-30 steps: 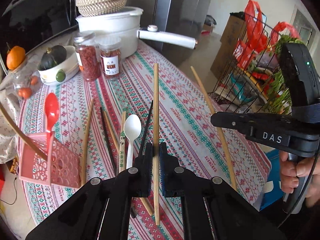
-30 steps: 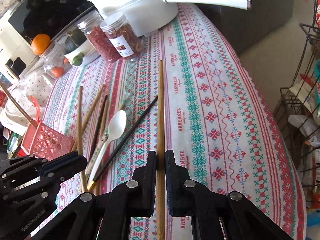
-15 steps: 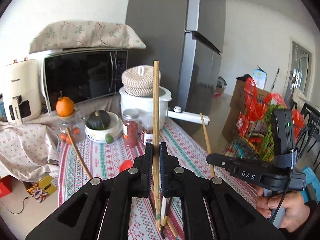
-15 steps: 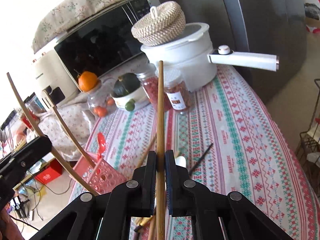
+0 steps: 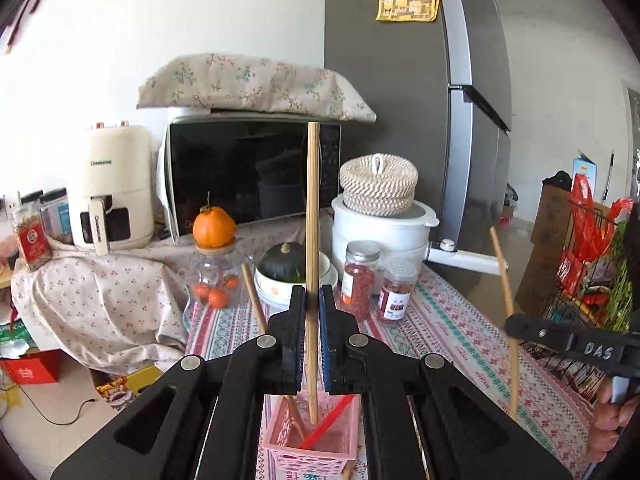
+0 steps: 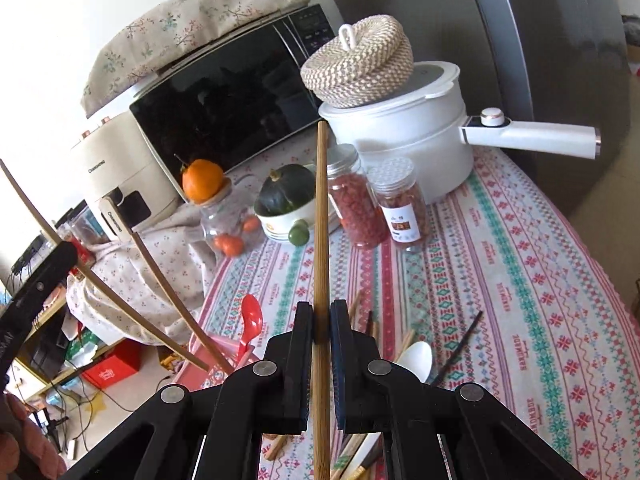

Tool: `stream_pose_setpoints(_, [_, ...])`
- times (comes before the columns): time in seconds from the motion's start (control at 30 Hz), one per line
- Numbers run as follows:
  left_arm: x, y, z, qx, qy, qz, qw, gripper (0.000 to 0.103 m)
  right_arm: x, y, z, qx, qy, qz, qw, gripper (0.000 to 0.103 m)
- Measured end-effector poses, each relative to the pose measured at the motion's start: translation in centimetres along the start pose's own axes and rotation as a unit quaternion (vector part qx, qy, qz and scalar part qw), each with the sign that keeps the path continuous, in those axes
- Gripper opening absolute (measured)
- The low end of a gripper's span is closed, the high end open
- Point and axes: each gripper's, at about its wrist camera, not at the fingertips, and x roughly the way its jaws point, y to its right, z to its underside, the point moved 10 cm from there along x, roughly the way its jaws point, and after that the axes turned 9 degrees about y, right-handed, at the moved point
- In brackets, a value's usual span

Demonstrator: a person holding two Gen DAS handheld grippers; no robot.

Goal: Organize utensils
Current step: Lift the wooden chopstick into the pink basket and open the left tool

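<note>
My left gripper (image 5: 313, 300) is shut on a light wooden chopstick (image 5: 313, 200), held upright with its lower end inside the pink utensil basket (image 5: 312, 446). The basket holds a red spoon (image 5: 326, 426) and another wooden chopstick (image 5: 256, 304). My right gripper (image 6: 321, 316) is shut on a darker wooden chopstick (image 6: 321, 220), held upright over the table; it shows in the left wrist view (image 5: 505, 312) at the right. The basket (image 6: 218, 356) lies to its left. A white spoon (image 6: 416, 358), a black chopstick (image 6: 460, 344) and several wooden chopsticks (image 6: 404, 344) lie on the tablecloth.
A white pot (image 6: 400, 132) with a long handle (image 6: 532, 138) and a woven lid stands at the back. Two jars (image 6: 384, 208), a bowl with a green squash (image 6: 286, 200), a glass jar with an orange (image 6: 204, 180), a microwave and a fridge stand around. A wire rack (image 5: 588, 280) is right of the table.
Both grippers tilted up from the table with their chopsticks. The left one moved over the pink basket and lowered its chopstick's end into it. The right chopstick now stands upright.
</note>
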Motion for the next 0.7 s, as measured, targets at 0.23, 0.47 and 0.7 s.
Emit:
stream_pose_setpoints(0.23, [2.6, -1.0, 4.7, -0.015, -0.067, 0.006, 0.9976, 0.007, 0.0, -1.1, -0.5, -0.031, 0.031, 0.006, 0.999, 0.007])
stream_pose_setpoints(0.47, [1.7, -1.5, 5.9, -0.043, -0.115, 0.012, 0.9924, 0.062, -0.2, -3.1, -1.1, -0.053, 0.065, -0.009, 0.996, 0.007])
stream_pose_setpoints(0.7, [-0.5, -3.5, 6.8, -0.061, -0.161, -0.004, 0.9851, 0.083, -0.1, -5.7, -2.0, -0.043, 0.104, -0.033, 0.993, 0.007])
